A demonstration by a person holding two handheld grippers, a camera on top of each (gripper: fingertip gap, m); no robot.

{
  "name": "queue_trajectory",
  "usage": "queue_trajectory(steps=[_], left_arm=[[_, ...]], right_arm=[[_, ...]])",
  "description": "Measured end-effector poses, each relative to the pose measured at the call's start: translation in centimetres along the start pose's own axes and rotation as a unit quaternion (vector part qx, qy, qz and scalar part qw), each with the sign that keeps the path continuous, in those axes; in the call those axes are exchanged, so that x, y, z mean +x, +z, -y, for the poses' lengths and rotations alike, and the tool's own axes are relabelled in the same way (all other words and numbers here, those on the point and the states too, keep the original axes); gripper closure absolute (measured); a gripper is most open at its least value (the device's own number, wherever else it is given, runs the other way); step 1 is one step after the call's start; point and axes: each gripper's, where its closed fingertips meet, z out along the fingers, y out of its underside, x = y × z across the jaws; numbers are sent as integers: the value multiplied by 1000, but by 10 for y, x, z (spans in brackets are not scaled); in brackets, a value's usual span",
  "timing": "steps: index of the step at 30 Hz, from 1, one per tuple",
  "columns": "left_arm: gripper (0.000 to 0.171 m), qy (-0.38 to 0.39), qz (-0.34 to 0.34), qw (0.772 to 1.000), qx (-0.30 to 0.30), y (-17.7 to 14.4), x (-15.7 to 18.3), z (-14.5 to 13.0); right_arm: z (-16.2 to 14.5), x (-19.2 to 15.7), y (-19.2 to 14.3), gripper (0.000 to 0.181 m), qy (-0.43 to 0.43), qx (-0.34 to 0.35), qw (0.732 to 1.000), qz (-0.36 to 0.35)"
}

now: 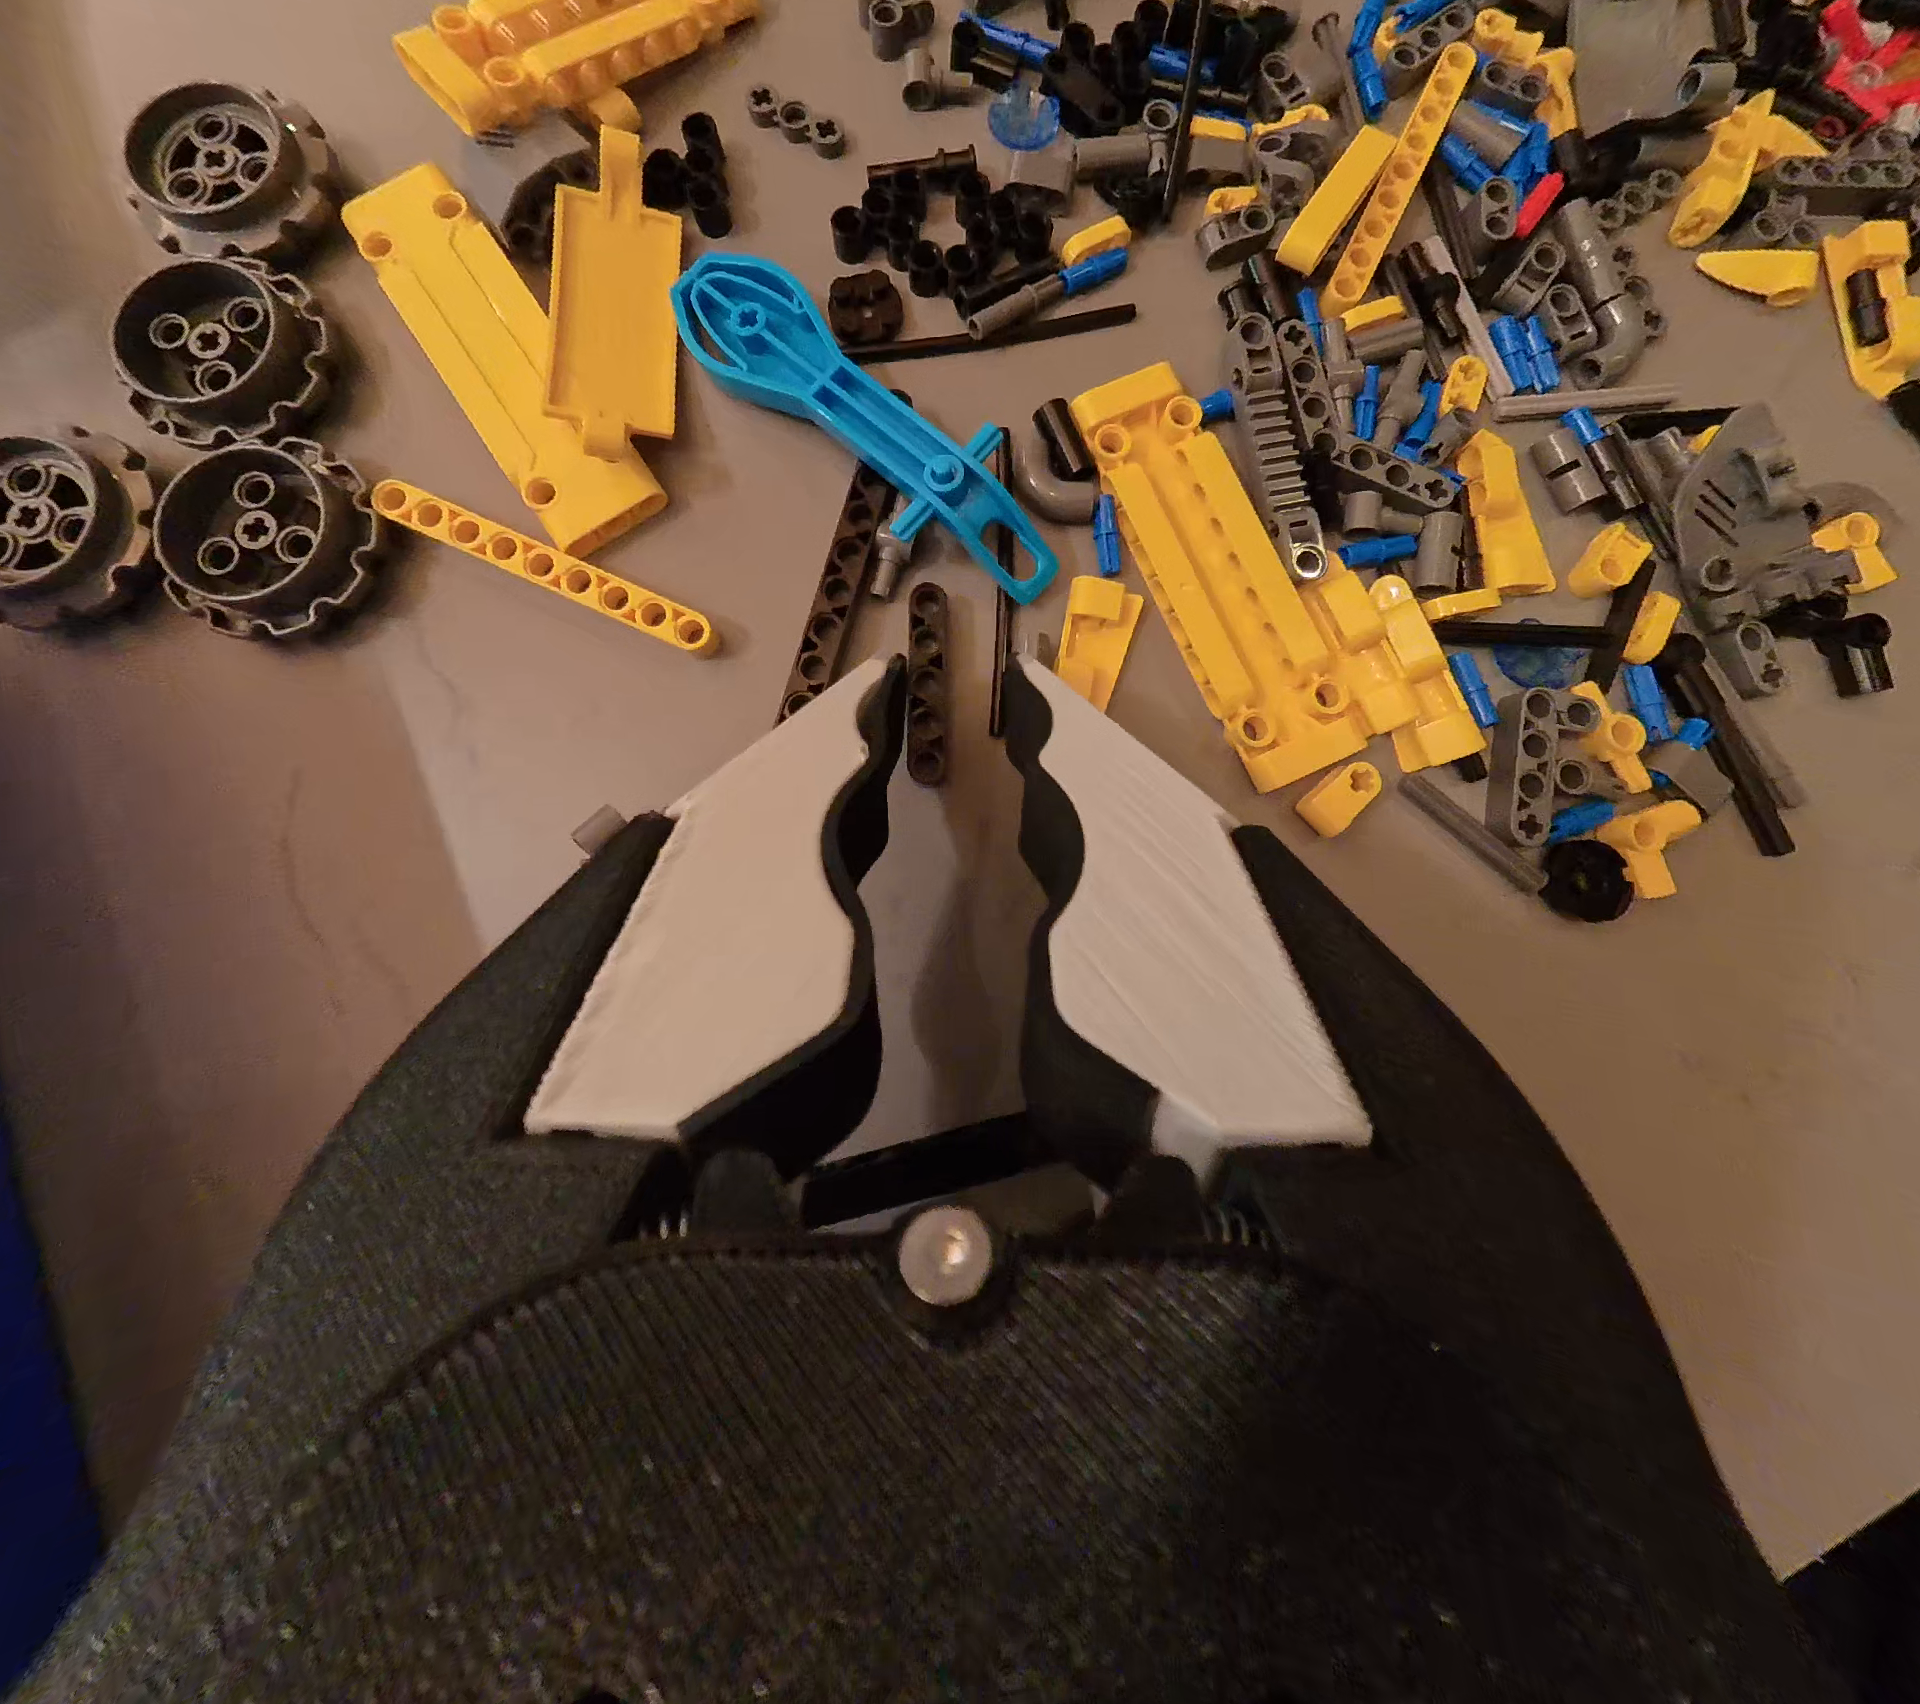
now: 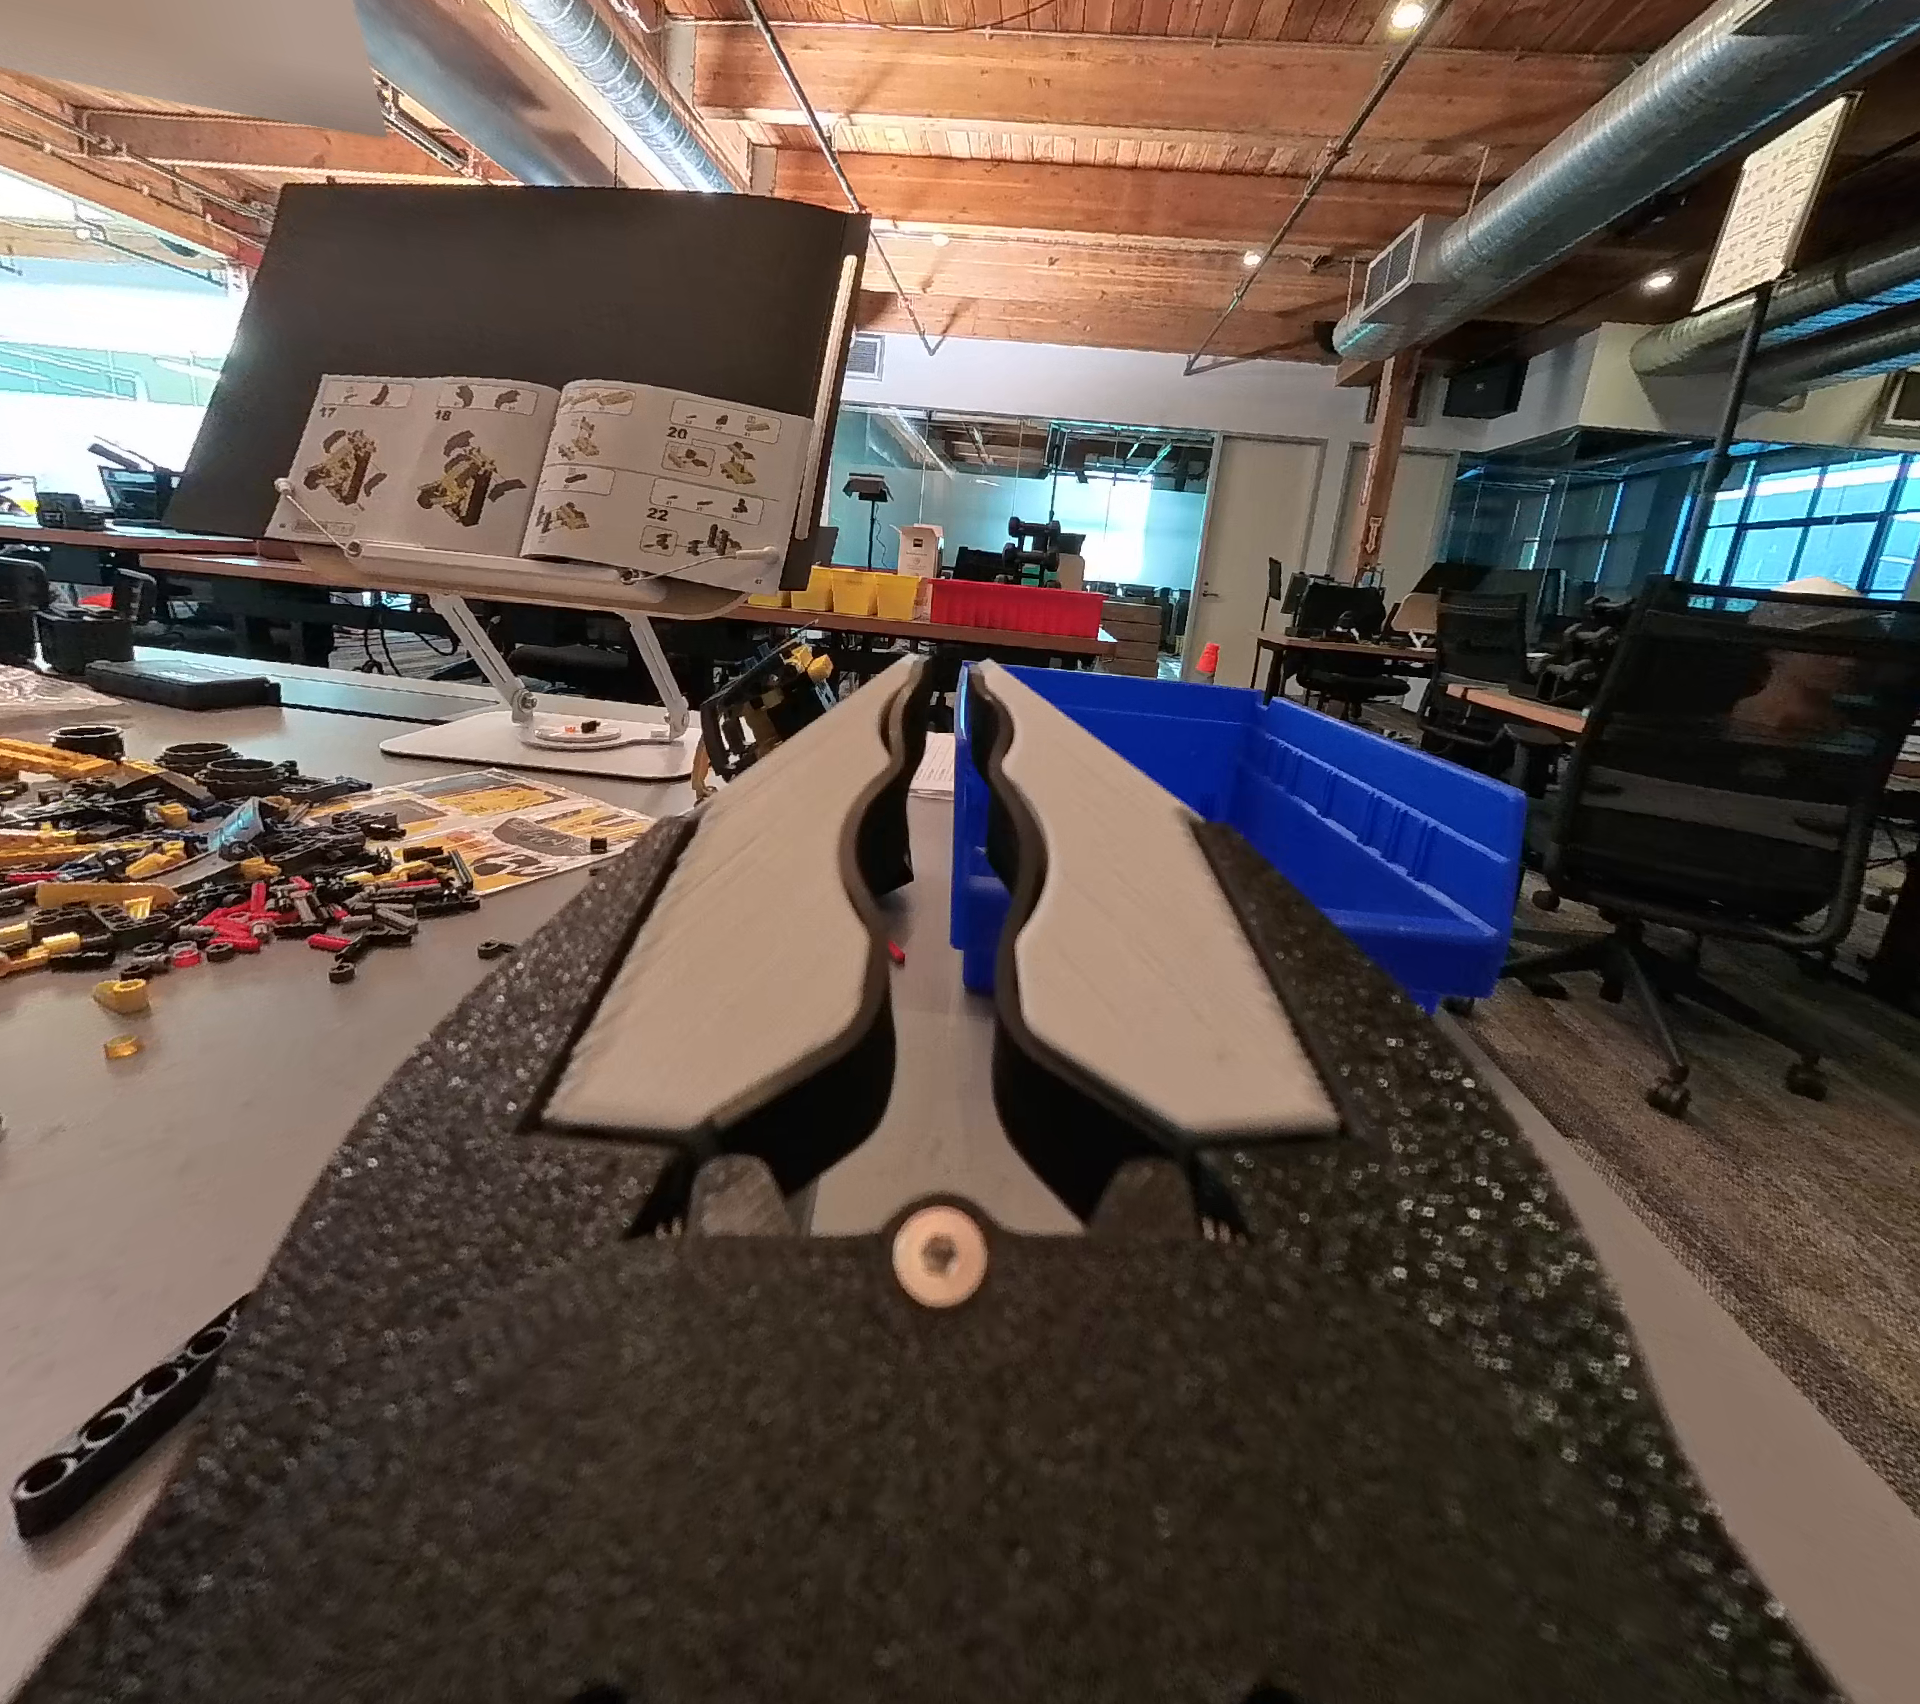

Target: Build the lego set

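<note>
My left gripper [image 1: 958, 667] hangs open over a grey table [image 1: 520, 771] strewn with building-set pieces. A short black beam [image 1: 925, 688] lies on the table between its fingertips, close to the left finger and not gripped. A thin black axle [image 1: 1000, 615] lies by the right fingertip. A light-blue plastic tool [image 1: 852, 418] lies just beyond. My right gripper [image 2: 948, 669] points level across the table with its jaws a narrow gap apart and nothing between them. A blue bin [image 2: 1351, 823] stands just beyond its right finger.
Several grey wheels [image 1: 223, 345] and yellow panels [image 1: 582, 304] lie left, with a dense pile of small pieces [image 1: 1507, 304] to the right. An open instruction booklet [image 2: 540, 470] rests on a stand, with a partly built model [image 2: 769, 709] beside it. An office chair [image 2: 1714, 771] stands off the table's right edge. Some 55 cm of space lies between my two pairs of fingers.
</note>
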Motion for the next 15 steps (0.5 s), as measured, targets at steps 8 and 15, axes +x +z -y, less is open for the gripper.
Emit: queue_trajectory(steps=[8, 15], left_arm=[[166, -8, 1, 1000, -7, 0, -5, -6], [167, 10, -1, 998, 64, -28, 18, 19]], right_arm=[[0, 0, 0, 176, -1, 0, 1000, 0], [0, -1, 1, 176, -5, -1, 1000, -1]])
